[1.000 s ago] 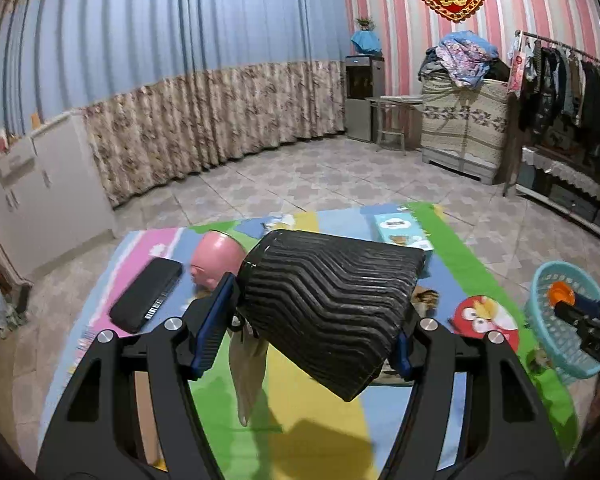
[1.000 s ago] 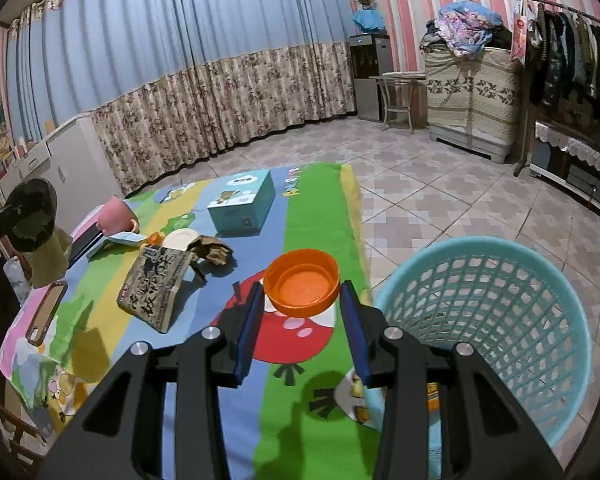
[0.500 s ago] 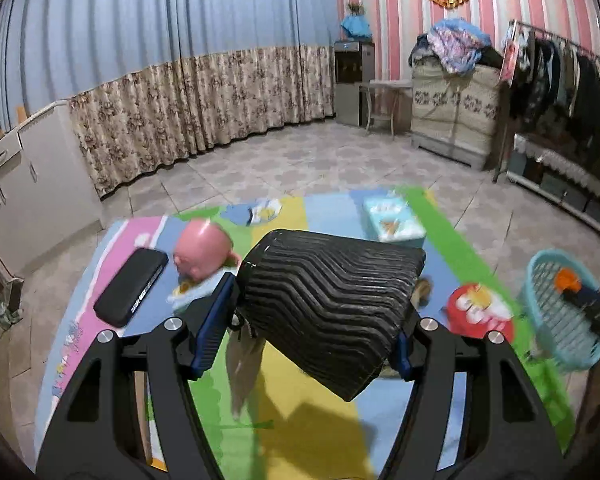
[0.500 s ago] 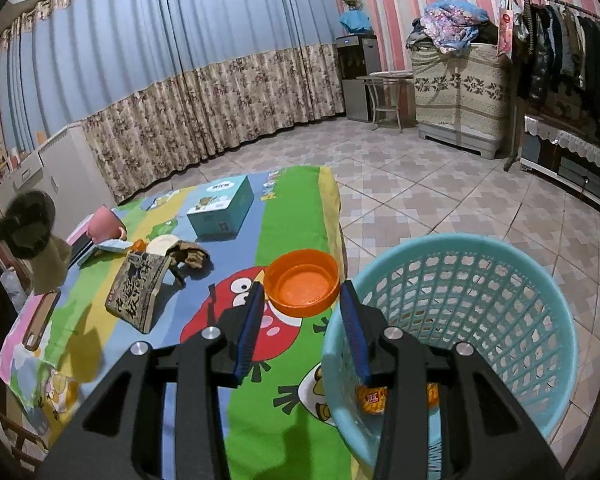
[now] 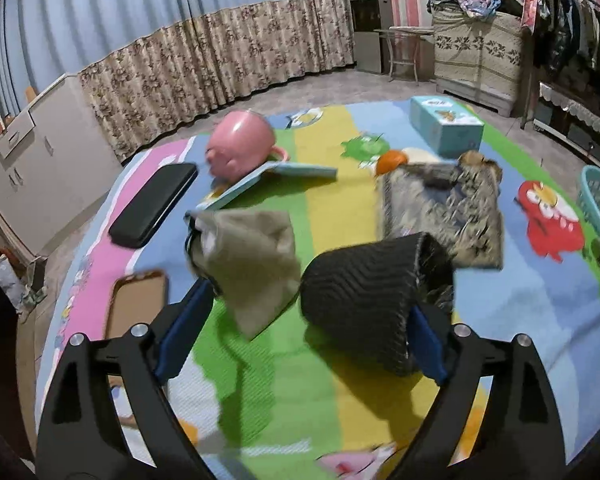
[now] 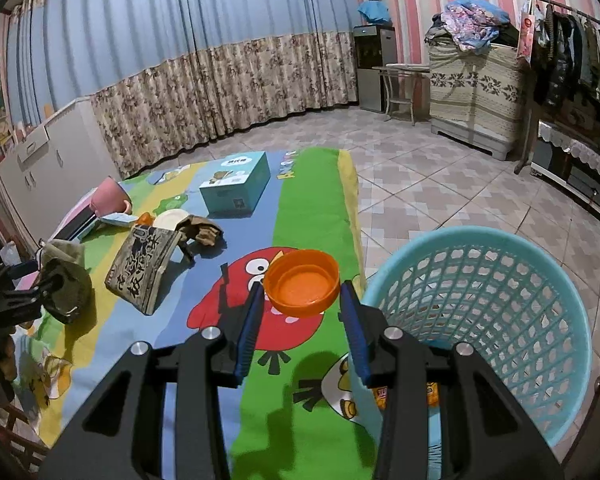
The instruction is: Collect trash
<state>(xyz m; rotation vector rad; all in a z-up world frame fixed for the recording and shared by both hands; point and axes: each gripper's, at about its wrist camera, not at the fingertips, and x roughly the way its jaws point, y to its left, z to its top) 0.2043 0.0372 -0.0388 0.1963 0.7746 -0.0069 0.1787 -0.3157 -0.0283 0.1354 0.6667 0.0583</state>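
My left gripper (image 5: 300, 320) is open wide. A black ribbed cup sleeve (image 5: 376, 304) with a beige cloth piece (image 5: 252, 264) lies between its fingers on the colourful mat (image 5: 340, 200), blurred by motion. My right gripper (image 6: 302, 312) is shut on an orange plastic lid (image 6: 302, 282), held above the mat beside the rim of the turquoise basket (image 6: 500, 312). The basket holds an orange wrapper (image 6: 432, 392) at its bottom. In the right wrist view the left gripper (image 6: 16, 292) shows at the far left with the dark sleeve.
On the mat lie a patterned paper bag (image 5: 444, 208), a pink mug (image 5: 240, 144), a teal box (image 5: 444, 126), a black case (image 5: 156, 204), a phone case (image 5: 136, 304) and a thin booklet (image 5: 268, 178). Tiled floor, a cabinet and clothes racks surround the mat.
My left gripper has opened and dropped low to the mat, and the black sleeve has slipped loose and tilted. My right gripper still holds the orange lid by the basket rim.
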